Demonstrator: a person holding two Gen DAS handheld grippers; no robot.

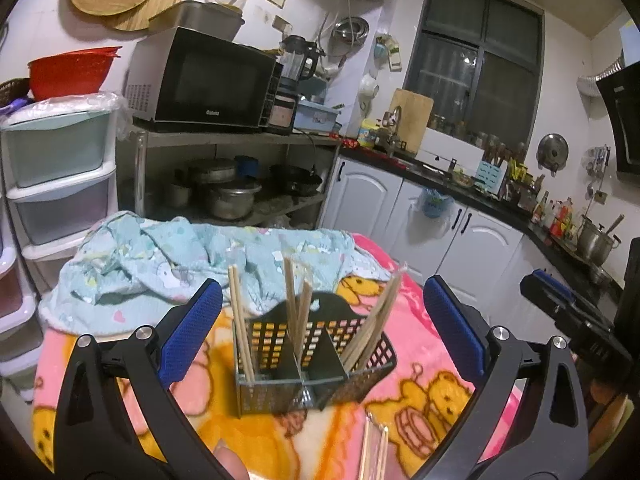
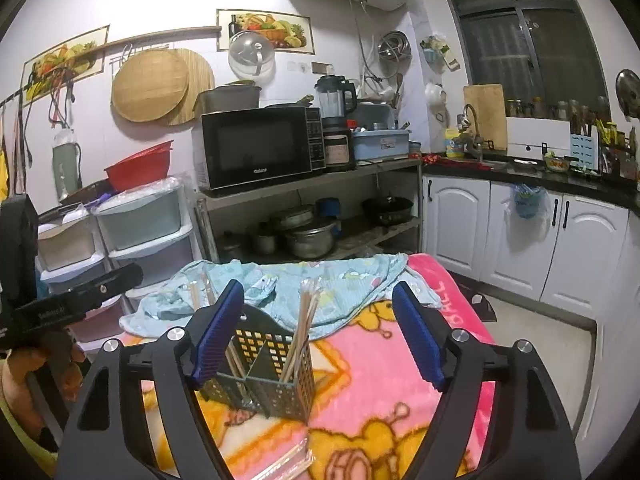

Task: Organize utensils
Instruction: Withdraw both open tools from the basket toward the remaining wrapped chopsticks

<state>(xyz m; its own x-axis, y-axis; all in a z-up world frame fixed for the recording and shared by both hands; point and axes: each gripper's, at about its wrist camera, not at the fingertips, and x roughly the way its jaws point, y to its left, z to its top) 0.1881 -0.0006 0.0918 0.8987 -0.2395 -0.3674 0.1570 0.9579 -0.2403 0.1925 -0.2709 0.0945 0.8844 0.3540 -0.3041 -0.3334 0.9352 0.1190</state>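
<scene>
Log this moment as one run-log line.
left claw: open, empty | right claw: open, empty | chopsticks: upright in holder | spare chopsticks: on blanket

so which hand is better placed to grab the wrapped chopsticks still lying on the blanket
Probably the left. The wrapped chopsticks lie between its open tongs, near the right finger; in the right wrist view they sit left of centre under the right tongs.

Perforated dark metal caddy (image 1: 304, 360), pale wooden chopsticks (image 1: 298, 304), fuzzy pink blanket (image 1: 408, 312)
</scene>
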